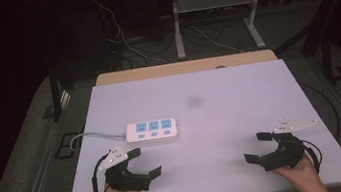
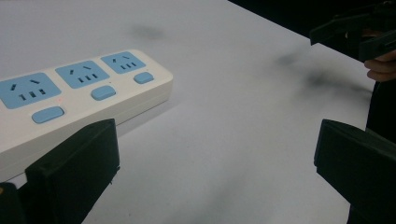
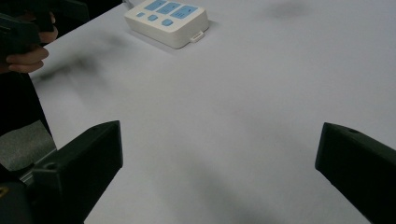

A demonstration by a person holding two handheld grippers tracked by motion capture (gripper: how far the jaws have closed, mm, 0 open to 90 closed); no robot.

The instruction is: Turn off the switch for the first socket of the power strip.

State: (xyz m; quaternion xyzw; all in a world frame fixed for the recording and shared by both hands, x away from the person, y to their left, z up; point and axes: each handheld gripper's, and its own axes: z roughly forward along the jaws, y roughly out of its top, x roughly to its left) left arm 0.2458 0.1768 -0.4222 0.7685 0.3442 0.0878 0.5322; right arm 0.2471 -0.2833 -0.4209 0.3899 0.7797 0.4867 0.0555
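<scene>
Lying crosswise, the power strip (image 1: 152, 130) trails its cord leftward.

A table (image 1: 242, 116) with a pale, matte top carries a white power strip (image 1: 153, 131) with three blue sockets and three blue buttons. The strip lies flat on the left half, nearer the near edge than the far one, and its white cord (image 1: 86, 136) runs off over the left edge. A faint dark smudge (image 1: 193, 102) marks the middle.
</scene>
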